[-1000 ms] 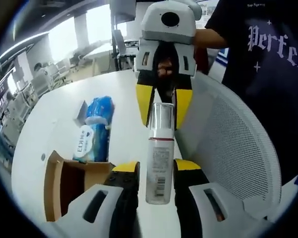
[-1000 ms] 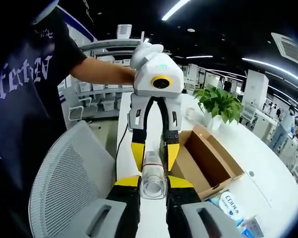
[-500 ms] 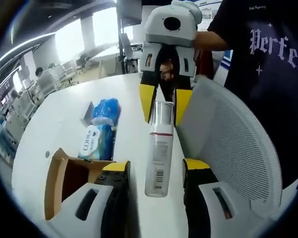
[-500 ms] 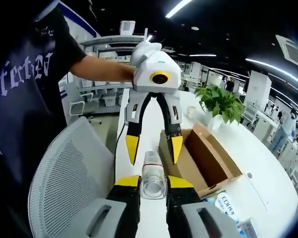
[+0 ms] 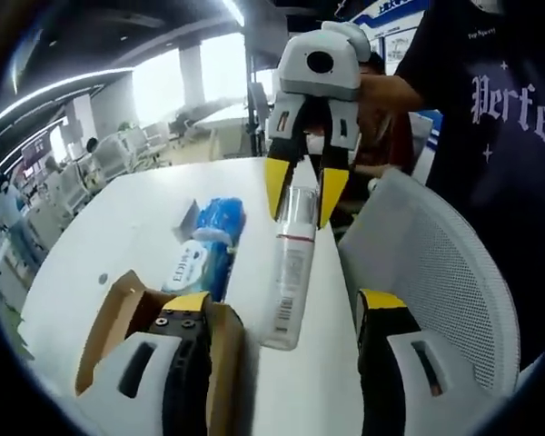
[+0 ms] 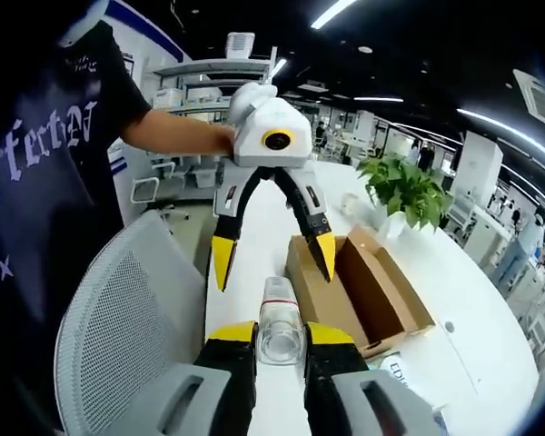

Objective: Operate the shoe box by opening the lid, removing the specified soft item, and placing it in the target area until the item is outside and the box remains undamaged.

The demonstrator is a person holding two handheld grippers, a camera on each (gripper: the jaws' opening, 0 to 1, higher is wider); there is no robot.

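Over the white table (image 5: pixel 118 227), the right gripper (image 6: pixel 281 337) is clamped on the clear cap end of the bottle (image 5: pixel 289 272), holding it in the air. The left gripper (image 6: pixel 272 259) has its jaws spread wide, off the bottle. The box (image 6: pixel 368 295) sits open beside a blue pack (image 5: pixel 209 245).

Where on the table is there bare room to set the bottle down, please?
The white table lies bare beyond the tissue packs, and between the open box and the plant. Crowded: the near strip by the chair.
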